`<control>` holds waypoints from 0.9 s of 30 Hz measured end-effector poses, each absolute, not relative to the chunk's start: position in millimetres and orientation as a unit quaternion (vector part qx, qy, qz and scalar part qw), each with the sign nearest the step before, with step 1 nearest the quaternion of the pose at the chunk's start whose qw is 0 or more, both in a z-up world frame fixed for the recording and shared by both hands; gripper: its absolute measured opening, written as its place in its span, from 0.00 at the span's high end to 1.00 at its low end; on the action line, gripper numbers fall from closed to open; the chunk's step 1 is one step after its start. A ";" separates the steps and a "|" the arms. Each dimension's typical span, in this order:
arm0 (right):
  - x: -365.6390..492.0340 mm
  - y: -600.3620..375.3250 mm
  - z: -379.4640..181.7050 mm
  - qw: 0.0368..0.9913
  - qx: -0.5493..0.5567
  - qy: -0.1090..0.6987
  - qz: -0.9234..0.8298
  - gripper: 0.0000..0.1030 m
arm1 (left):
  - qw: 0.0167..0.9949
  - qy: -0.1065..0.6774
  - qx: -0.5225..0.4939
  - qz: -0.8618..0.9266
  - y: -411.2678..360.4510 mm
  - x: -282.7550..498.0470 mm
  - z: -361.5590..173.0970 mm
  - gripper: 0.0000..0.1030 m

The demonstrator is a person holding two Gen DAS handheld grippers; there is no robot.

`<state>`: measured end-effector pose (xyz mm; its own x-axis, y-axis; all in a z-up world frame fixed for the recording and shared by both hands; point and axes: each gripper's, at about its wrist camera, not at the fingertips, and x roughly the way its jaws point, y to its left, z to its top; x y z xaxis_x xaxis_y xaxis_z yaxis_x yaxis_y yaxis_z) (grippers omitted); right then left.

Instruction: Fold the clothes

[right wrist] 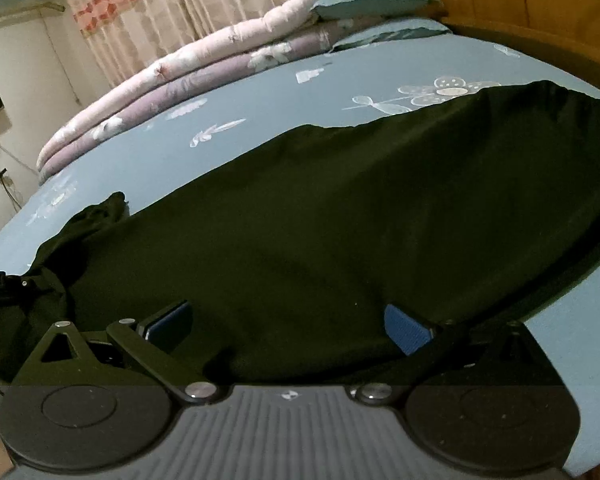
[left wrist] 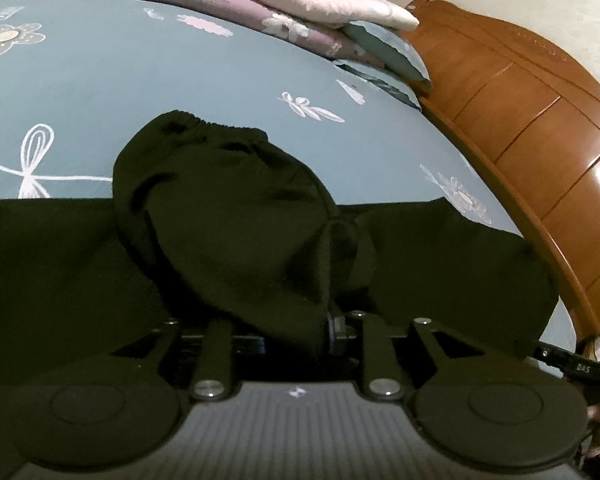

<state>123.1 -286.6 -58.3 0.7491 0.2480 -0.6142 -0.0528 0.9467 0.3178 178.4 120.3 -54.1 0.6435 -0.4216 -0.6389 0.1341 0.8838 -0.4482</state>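
Because the black knit garment with an elastic cuff (left wrist: pixel 228 216) lies spread across the near part of the blue flower-printed bedsheet (left wrist: pixel 140 80), any loose fold can slide back open. In the left wrist view a bunched sleeve or leg of it is draped over the left gripper (left wrist: pixel 328 320), whose fingers are buried under the cloth; I cannot tell how its jaws stand or whether they pinch anything. If they let go too early, that raised hump would probably slump to the left and crease.

The right gripper (right wrist: pixel 290 326) stands with its blue ribbed pads (right wrist: pixel 406 328) wide apart, straddling the near hem of the garment without pressing it. Closing from here might catch only one layer, or snag the sheet beneath, dragging it along. The stacked pink and purple quilts (right wrist: pixel 180 76) at the far side are well apart and no hazard.
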 end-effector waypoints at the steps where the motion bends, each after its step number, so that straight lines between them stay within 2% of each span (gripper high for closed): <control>1: 122.2 -284.4 -59.5 0.927 0.134 0.342 0.080 0.00 | 0.888 0.393 -0.182 -0.156 120.9 177.2 -53.5 0.73; 7: 120.8 -251.2 -65.8 0.936 0.002 0.348 0.058 0.00 | 0.888 0.401 -0.169 -0.146 127.2 165.0 -48.3 0.61; 9: 123.5 -249.1 -61.5 0.931 -0.001 0.362 0.048 0.00 | 0.890 0.402 -0.165 -0.137 132.2 157.7 -46.4 0.55; 11: 124.6 -255.5 -53.4 0.930 0.020 0.365 0.043 0.00 | 0.891 0.404 -0.162 -0.132 137.8 151.5 -44.5 0.54; 15: 116.0 -288.5 -30.1 0.948 0.060 0.313 -0.005 0.00 | 0.898 0.404 -0.132 -0.117 148.0 137.7 -35.2 0.53; 17: 114.8 -310.3 -22.0 0.950 0.079 0.300 -0.034 0.06 | 0.904 0.399 -0.111 -0.104 154.8 131.8 -29.0 0.53; 19: 117.5 -333.0 -18.4 0.948 0.094 0.299 -0.053 0.22 | 0.908 0.397 -0.100 -0.083 165.6 129.6 -23.8 0.53; 22: 128.2 -355.4 -17.6 0.945 0.088 0.304 -0.082 0.35 | 0.915 0.389 -0.098 -0.051 179.6 137.2 -15.0 0.54; 27: 154.9 -371.0 -20.8 0.939 0.065 0.320 -0.105 0.35 | 0.914 0.385 -0.106 -0.073 164.4 177.5 -6.5 0.53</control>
